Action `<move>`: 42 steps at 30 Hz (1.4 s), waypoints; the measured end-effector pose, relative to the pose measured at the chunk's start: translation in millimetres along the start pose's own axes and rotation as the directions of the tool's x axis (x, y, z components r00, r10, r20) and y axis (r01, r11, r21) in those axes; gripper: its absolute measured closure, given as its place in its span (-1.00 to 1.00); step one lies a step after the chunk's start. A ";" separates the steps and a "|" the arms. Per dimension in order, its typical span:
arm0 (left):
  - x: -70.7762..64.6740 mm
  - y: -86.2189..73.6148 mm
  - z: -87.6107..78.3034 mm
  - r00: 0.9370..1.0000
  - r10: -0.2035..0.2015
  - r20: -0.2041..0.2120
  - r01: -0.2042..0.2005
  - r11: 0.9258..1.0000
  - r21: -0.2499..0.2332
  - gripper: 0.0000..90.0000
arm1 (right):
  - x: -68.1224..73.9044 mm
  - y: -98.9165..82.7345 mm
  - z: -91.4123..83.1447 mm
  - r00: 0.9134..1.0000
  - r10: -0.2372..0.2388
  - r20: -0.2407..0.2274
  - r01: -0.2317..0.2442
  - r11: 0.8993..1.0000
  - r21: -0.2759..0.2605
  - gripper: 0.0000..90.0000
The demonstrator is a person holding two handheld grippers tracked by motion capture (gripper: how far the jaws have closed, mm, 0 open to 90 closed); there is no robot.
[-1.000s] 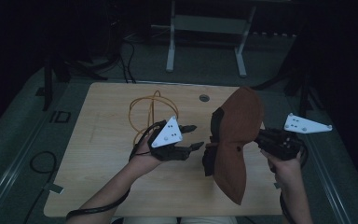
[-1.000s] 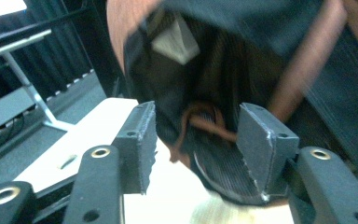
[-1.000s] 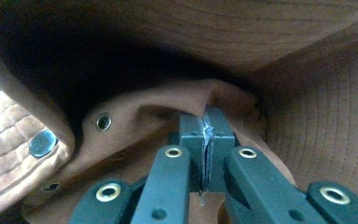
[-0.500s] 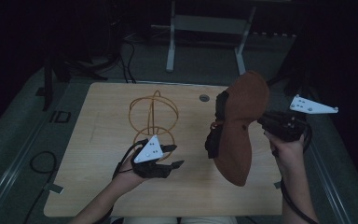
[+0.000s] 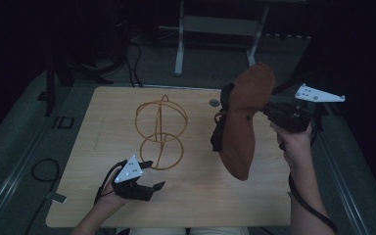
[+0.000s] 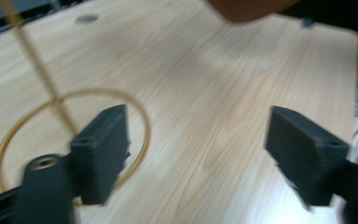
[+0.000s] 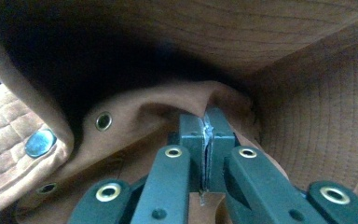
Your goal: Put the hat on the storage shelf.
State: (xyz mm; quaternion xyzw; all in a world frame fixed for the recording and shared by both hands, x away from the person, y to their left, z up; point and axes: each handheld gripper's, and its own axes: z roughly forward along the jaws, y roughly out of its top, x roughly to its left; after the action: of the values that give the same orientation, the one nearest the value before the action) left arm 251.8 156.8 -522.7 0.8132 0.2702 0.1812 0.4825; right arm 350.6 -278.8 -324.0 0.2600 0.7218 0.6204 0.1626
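Hat (image 5: 242, 122) hangs pinched in the right gripper (image 7: 206, 135); the left gripper (image 5: 152, 175), jaws just spread and empty, should probably steady the wire stand (image 5: 160, 132).

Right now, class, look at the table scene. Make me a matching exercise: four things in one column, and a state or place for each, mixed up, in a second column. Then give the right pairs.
Things
1. hat
2. wire stand
3. left claw
4. right claw

States
A. standing on the table, nothing on it
B. open, with nothing between its jaws
C. brown, held up above the table
D. shut on brown cloth

Pairs: 1-C, 2-A, 3-B, 4-D
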 end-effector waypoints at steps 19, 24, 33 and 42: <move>39.1 -88.5 -54.2 0.900 -0.213 -0.381 0.234 0.972 0.009 -0.94 | -8.5 22.4 52.1 1.000 0.020 -0.001 -0.020 1.000 0.005 0.97; 43.6 -95.4 -60.7 0.880 -0.245 -0.406 0.261 0.965 -0.016 -0.94 | -1.6 34.2 75.4 1.000 0.009 -0.027 -0.008 1.000 0.020 0.97; 46.3 -96.9 -67.0 0.864 -0.273 -0.423 0.274 0.960 -0.061 -0.93 | 27.9 50.0 139.8 0.993 -0.013 -0.116 0.022 0.997 0.071 0.97; 47.3 -98.3 -69.1 0.866 -0.284 -0.412 0.276 0.958 -0.079 -0.93 | 66.9 43.1 204.2 0.976 -0.043 -0.215 0.085 0.978 0.191 0.96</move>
State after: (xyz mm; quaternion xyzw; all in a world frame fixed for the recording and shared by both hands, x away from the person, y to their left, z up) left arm 224.7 271.4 -575.5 0.7033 0.4809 0.2820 0.4411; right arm 417.5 -70.5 -312.1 0.1844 0.8015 0.5634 0.0787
